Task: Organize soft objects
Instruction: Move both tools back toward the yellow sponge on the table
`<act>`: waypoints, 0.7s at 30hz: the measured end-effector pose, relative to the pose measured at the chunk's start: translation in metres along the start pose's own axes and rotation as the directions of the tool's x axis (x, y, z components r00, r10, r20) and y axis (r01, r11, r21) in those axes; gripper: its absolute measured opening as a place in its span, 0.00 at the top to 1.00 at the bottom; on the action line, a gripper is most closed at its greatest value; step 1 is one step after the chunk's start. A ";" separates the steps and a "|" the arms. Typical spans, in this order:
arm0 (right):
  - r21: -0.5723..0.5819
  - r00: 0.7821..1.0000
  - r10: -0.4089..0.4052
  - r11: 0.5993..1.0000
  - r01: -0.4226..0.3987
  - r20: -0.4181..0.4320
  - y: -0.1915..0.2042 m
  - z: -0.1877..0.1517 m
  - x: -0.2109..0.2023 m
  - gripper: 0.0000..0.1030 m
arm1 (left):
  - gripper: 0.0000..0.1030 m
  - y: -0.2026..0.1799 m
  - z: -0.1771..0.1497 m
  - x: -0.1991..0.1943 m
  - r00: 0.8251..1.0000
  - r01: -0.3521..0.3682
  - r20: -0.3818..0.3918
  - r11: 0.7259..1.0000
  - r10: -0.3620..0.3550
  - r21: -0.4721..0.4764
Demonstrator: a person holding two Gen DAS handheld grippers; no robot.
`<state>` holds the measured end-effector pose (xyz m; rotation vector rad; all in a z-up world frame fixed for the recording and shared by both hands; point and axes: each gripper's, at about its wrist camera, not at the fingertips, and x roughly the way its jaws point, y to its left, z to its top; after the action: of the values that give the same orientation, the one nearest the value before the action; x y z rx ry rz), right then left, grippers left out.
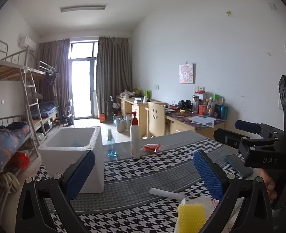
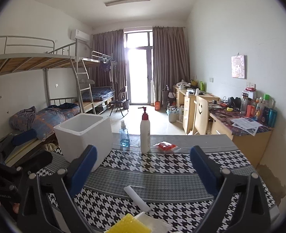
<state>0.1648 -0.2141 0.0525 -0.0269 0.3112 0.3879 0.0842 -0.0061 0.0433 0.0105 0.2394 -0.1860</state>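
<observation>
A yellow sponge (image 1: pixel 190 216) lies at the near table edge on a white cloth (image 1: pixel 206 201), beside a white roll (image 1: pixel 167 193). They show in the right wrist view too: sponge (image 2: pixel 131 226), cloth (image 2: pixel 154 224), roll (image 2: pixel 137 199). A white foam box (image 1: pixel 73 151) (image 2: pixel 84 136) stands open at the table's left. My left gripper (image 1: pixel 144 174) is open and empty above the table. My right gripper (image 2: pixel 143 171) is open and empty; it also shows at the right of the left wrist view (image 1: pixel 245 134).
A pump bottle (image 2: pixel 145 134), a blue spray bottle (image 2: pixel 124 136) and a red packet (image 2: pixel 165 146) stand at the table's far side. A dark phone (image 1: pixel 239 165) lies at the right. Bunk beds stand left, desks right.
</observation>
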 end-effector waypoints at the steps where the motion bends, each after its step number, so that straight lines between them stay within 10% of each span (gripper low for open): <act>1: 0.004 1.000 -0.007 1.000 0.007 0.003 -0.002 -0.003 -0.002 0.04 | 0.01 -0.001 -0.002 0.000 1.000 0.007 -0.002 1.000 -0.007 0.000; 21: 0.044 0.992 -0.121 0.992 0.122 -0.028 -0.025 -0.056 -0.018 0.04 | 0.01 -0.023 -0.048 0.018 0.988 0.117 -0.103 0.993 -0.116 0.001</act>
<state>0.1423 -0.2487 0.0036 -0.0061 0.3420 0.2598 0.0857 -0.0300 -0.0075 0.0128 0.3430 -0.3029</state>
